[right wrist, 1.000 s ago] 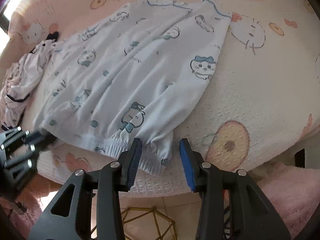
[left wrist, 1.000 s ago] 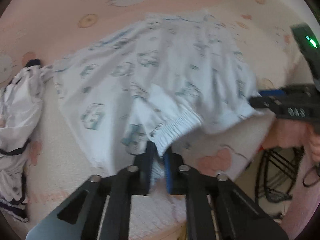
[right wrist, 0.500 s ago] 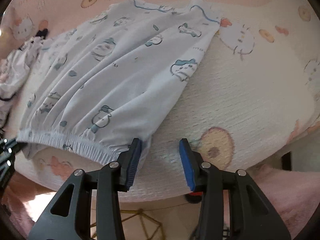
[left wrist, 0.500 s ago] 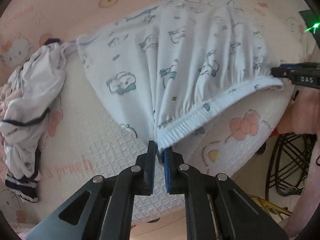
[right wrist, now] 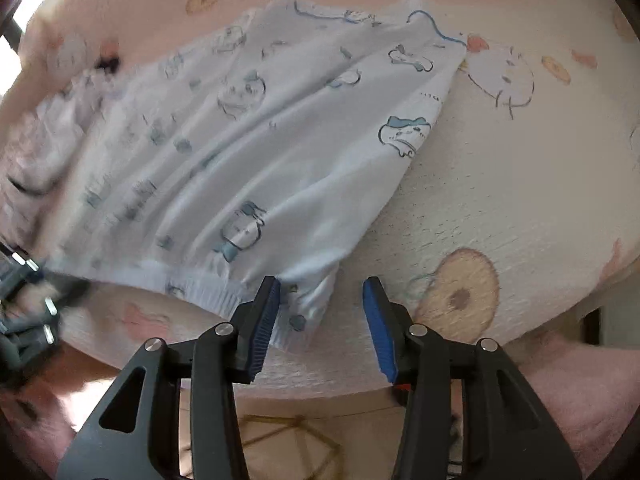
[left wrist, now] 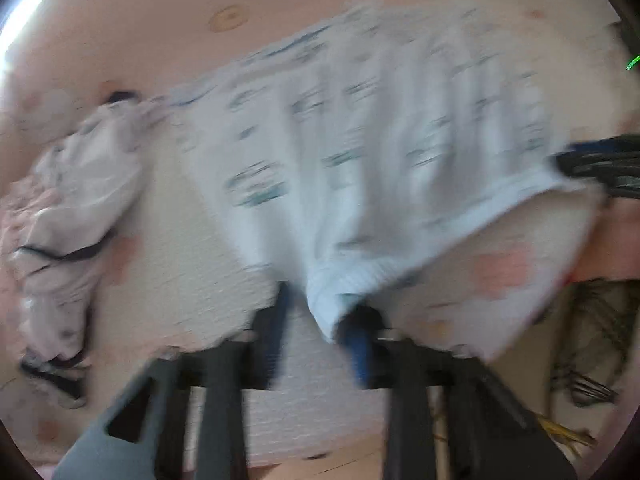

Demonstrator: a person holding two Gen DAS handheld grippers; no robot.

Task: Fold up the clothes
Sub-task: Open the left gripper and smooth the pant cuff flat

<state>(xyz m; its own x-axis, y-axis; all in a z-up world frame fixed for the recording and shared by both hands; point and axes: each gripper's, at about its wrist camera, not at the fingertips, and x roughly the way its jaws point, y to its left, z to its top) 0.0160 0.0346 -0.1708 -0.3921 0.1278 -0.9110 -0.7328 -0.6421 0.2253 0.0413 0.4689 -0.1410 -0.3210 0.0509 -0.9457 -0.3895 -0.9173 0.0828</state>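
Both tongs, left (left wrist: 318, 326) and right (right wrist: 320, 320), have just been spreading, jaws apart; blur smears the garment's (right wrist: 248, 152) hem.

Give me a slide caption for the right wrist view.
Open right gripper over the cartoon-print garment's hem on a pink bedspread.

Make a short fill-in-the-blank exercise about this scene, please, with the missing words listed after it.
1. The white garment is printed with small cartoon figures in the colour ____.
2. The garment lies on a ____ bedspread with cat faces.
3. The jaws of the right gripper stand ____, with the elastic hem beside one blue pad.
4. A second, crumpled piece of clothing lies at the ____ side of the left wrist view.

Missing words: blue; pink; open; left
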